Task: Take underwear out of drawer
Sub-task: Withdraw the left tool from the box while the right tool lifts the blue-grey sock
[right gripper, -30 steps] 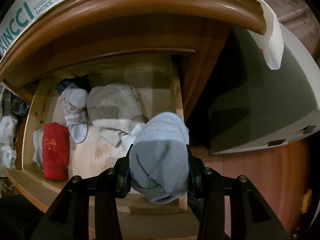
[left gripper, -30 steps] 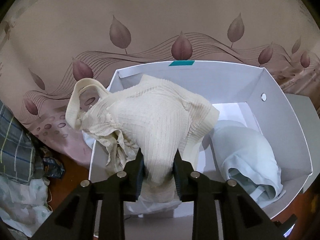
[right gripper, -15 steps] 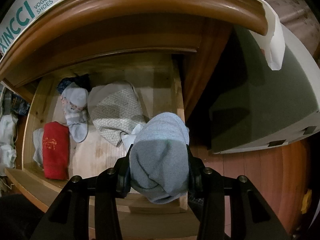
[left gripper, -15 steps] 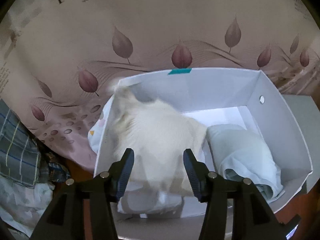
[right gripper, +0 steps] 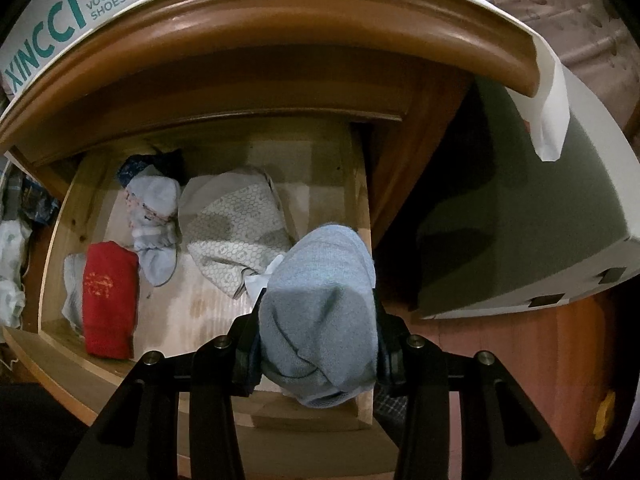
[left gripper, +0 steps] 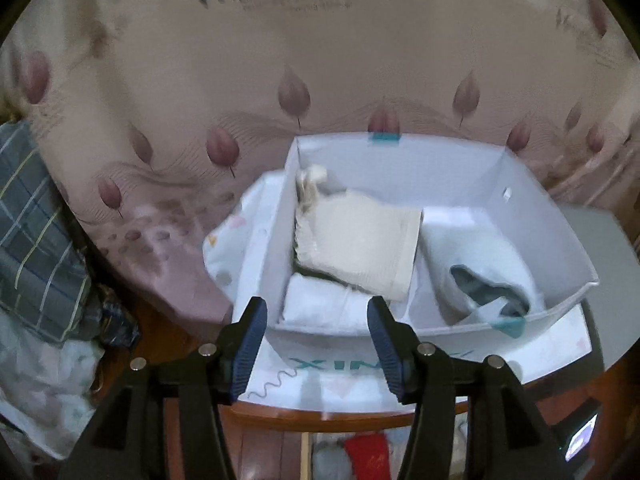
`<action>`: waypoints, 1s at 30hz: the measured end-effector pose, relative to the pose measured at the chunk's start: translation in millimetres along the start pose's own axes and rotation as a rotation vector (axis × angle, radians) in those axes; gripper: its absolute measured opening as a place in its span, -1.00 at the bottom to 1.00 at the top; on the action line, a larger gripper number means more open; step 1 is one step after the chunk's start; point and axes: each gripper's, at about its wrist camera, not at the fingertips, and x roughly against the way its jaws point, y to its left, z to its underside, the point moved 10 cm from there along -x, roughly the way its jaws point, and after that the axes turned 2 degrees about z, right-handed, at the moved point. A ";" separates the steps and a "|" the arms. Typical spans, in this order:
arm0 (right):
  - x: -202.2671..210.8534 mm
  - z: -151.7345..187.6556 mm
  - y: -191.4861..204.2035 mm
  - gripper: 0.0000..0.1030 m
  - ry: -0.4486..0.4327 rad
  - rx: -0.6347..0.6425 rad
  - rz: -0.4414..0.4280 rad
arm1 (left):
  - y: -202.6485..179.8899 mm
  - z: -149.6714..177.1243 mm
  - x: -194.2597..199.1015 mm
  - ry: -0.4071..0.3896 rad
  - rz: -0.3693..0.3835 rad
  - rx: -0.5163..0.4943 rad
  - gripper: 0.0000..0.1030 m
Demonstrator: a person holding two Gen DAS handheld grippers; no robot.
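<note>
In the left wrist view my left gripper [left gripper: 316, 322] is open and empty, drawn back in front of a white shoe box [left gripper: 556, 232]. Inside the box lie a cream ribbed undergarment [left gripper: 360, 240], a white folded piece [left gripper: 320, 304] and a pale blue garment [left gripper: 476, 256]. In the right wrist view my right gripper [right gripper: 318, 332] is shut on a rolled grey-blue underwear [right gripper: 324, 304], held above the front right corner of the open wooden drawer [right gripper: 362, 184]. The drawer holds a red folded piece [right gripper: 108, 300], a light blue piece [right gripper: 156, 216] and a honeycomb-patterned piece [right gripper: 236, 236].
The box stands on its lid [left gripper: 340, 380] atop the wooden cabinet [right gripper: 280, 12], against a leaf-patterned bedspread [left gripper: 320, 52]. A plaid cloth [left gripper: 32, 224] and a pale fabric heap [left gripper: 36, 392] lie left. A grey-white box [right gripper: 540, 220] stands right of the drawer.
My left gripper let go of the cream undergarment, which dropped into the white box, and pulled back from the box. My right gripper kept still with the grey-blue underwear.
</note>
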 end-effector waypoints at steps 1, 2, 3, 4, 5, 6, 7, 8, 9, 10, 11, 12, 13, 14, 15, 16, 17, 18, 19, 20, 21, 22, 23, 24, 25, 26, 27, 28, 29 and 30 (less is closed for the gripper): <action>1.5 -1.0 0.6 -0.22 -0.006 0.003 -0.003 | 4.2 7.7 5.1 0.000 -0.024 0.002 0.06; 4.6 -2.6 1.2 -0.22 -0.017 0.006 -0.009 | 7.7 19.2 8.0 0.026 -0.036 0.006 0.07; 8.7 -5.3 1.5 -0.22 -0.036 0.004 -0.017 | 8.2 27.3 10.1 0.036 -0.021 0.019 0.06; 12.0 -7.3 1.8 -0.22 -0.051 0.005 -0.024 | 9.3 34.3 13.7 0.030 -0.005 0.034 0.06; 16.2 -9.8 2.8 -0.22 -0.069 0.007 -0.036 | 10.3 43.1 19.3 0.012 0.006 0.041 0.06; 18.9 -11.3 3.2 -0.22 -0.080 0.008 -0.041 | 11.2 48.6 21.9 0.005 0.001 0.037 0.06; 22.2 -12.4 3.8 -0.22 -0.092 0.015 -0.042 | 12.5 55.8 24.5 0.001 -0.015 0.032 0.06; 24.6 -13.2 5.0 -0.22 -0.099 0.028 -0.040 | 14.9 63.0 26.6 -0.002 -0.033 0.035 0.06; 26.7 -13.7 6.0 -0.22 -0.104 0.044 -0.035 | 18.2 72.6 28.5 -0.009 -0.046 0.050 0.06; 27.9 -14.0 6.5 -0.22 -0.104 0.057 -0.028 | 19.7 79.7 27.5 -0.010 -0.049 0.058 0.06; 28.9 -14.0 6.6 -0.22 -0.101 0.064 -0.025 | 21.4 91.0 24.1 0.001 -0.051 0.066 0.07; 30.1 -13.8 6.1 -0.22 -0.097 0.065 -0.027 | 23.7 98.0 20.0 0.012 -0.054 0.075 0.07; 31.5 -13.8 5.2 -0.22 -0.093 0.064 -0.028 | 25.9 106.9 14.8 0.026 -0.058 0.085 0.06; 33.1 -14.1 3.4 -0.22 -0.090 0.062 -0.026 | 27.2 115.7 9.6 0.037 -0.066 0.091 0.06; 35.4 -15.0 1.3 -0.22 -0.089 0.060 -0.022 | 29.6 127.2 3.2 0.052 -0.085 0.103 0.06; 38.8 -16.5 -1.4 -0.22 -0.089 0.052 -0.022 | 31.5 135.3 -1.3 0.057 -0.099 0.109 0.06; 41.4 -17.5 -2.8 -0.22 -0.090 0.044 -0.023 | 33.1 142.2 -6.5 0.062 -0.108 0.116 0.06; 45.6 -19.7 -4.9 -0.22 -0.091 0.036 -0.028 | 34.4 150.8 -14.6 0.077 -0.112 0.125 0.06; 49.9 -22.3 -6.0 -0.22 -0.093 0.031 -0.030 | 34.1 156.4 -20.2 0.089 -0.109 0.130 0.06; 54.9 -25.5 -7.8 -0.22 -0.097 0.028 -0.031 | 34.3 161.9 -26.0 0.100 -0.104 0.138 0.06; 62.2 -30.6 -9.6 -0.22 -0.103 0.031 -0.030 | 35.2 168.4 -31.1 0.109 -0.106 0.154 0.06; 68.6 -35.4 -10.9 -0.22 -0.108 0.037 -0.028 | 35.8 173.1 -33.9 0.113 -0.106 0.164 0.06; 77.1 -42.2 -12.8 -0.22 -0.118 0.044 -0.024 | 36.3 177.8 -37.3 0.121 -0.105 0.175 0.07; 84.8 -48.7 -16.1 -0.22 -0.130 0.050 -0.019 | 37.6 182.7 -41.3 0.128 -0.100 0.191 0.06; 91.9 -55.2 -18.5 -0.22 -0.142 0.057 -0.012 | 38.3 186.5 -43.2 0.129 -0.096 0.200 0.06; 99.7 -62.2 -20.6 -0.22 -0.155 0.065 -0.006 | 40.5 190.9 -45.7 0.133 -0.101 0.208 0.06; 109.0 -70.1 -22.5 -0.22 -0.171 0.070 -0.005 | 42.9 192.2 -47.7 0.136 -0.111 0.209 0.06; 118.8 -78.2 -24.1 -0.22 -0.186 0.072 -0.009 | 44.4 194.2 -48.9 0.136 -0.123 0.204 0.06; 125.8 -84.2 -24.9 -0.22 -0.196 0.075 -0.008 | 47.1 196.4 -50.4 0.132 -0.142 0.197 0.07; 136.1 -92.7 -26.1 -0.22 -0.214 0.082 -0.005 | 49.6 198.0 -52.6 0.134 -0.157 0.191 0.07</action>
